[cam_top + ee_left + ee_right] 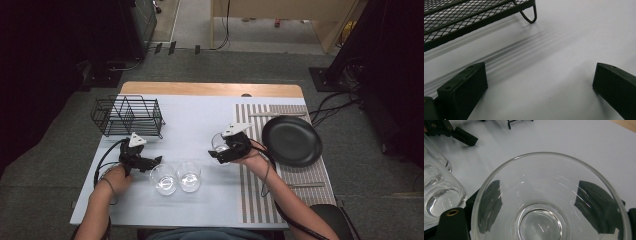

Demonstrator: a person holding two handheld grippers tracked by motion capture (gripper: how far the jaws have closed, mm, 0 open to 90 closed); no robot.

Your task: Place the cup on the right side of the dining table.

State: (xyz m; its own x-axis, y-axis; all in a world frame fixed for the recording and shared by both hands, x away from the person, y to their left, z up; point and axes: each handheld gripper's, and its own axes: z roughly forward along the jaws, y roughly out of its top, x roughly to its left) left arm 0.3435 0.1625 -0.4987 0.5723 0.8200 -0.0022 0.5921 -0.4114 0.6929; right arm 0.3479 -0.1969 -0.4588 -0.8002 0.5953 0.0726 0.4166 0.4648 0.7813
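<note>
Table | right gripper clamps glass | base cut off

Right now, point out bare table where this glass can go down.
Free: the blue mat between the wire rack and the striped placemat, and its near edge below the two glasses. Crowded: around the black plate and between both grippers.

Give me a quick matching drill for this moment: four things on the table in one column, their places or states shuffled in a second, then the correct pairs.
1. wire rack
2. black plate
3. right gripper
4. left gripper

A. open, nothing between its jaws
B. far left of the table
C. on the striped mat
D. shut on a glass

Pairs: 1-B, 2-C, 3-D, 4-A
</note>
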